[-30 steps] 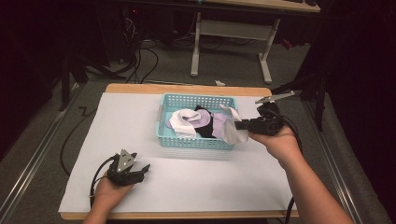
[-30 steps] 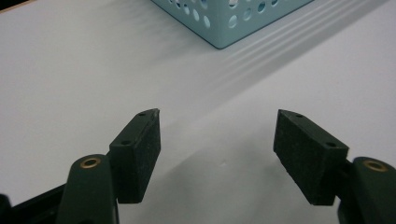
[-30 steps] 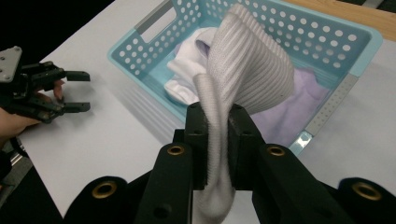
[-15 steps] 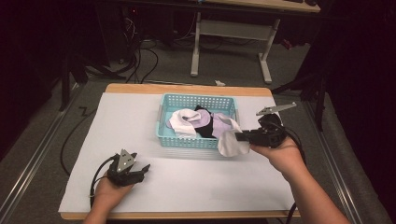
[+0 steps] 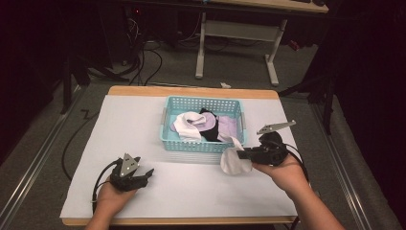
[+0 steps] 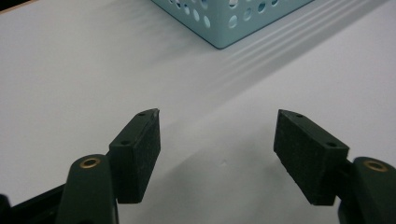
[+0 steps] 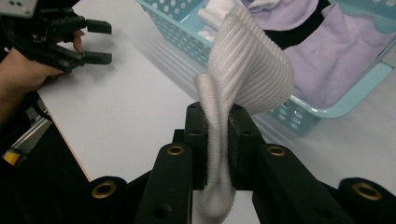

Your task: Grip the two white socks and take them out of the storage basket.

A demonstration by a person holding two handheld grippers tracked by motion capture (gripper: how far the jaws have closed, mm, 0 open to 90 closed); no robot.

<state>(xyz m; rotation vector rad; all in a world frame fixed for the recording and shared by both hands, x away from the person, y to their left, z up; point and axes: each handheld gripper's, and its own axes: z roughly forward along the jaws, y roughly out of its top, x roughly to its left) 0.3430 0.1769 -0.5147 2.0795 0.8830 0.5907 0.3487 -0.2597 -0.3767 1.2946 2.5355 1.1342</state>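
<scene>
High view shows a turquoise basket (image 5: pixel 203 143) at the middle of the white-covered bench (image 5: pixel 119 124), with socks heaped inside it: a white one (image 5: pixel 187 123), a black one (image 5: pixel 209 128) and a lilac one (image 5: pixel 227 125). The right gripper (image 5: pixel 243 154) sits just off the basket's near right corner, its fingers (image 7: pixel 195 140) pressed together on a white ribbed sock (image 5: pixel 233 162) that hangs clear of the rim, over the bench. In the right gripper view the sock is pinched around its middle: one end rises in a folded lobe above the fingers, the other droops below them, so its long axis runs roughly up and down through the grip and doubles over at the top.

The left gripper (image 5: pixel 143 175) rests low near the front left of the bench, well apart from the basket, fingers (image 6: pixel 140 154) spread wide with nothing between them (only bare white surface lies ahead).

Judging by the layout, this looks like emptying or sorting the basket: one sock is out but not yet laid down, nothing lies on the bench, and several pieces remain inside, so the job seems barely begun.
</scene>
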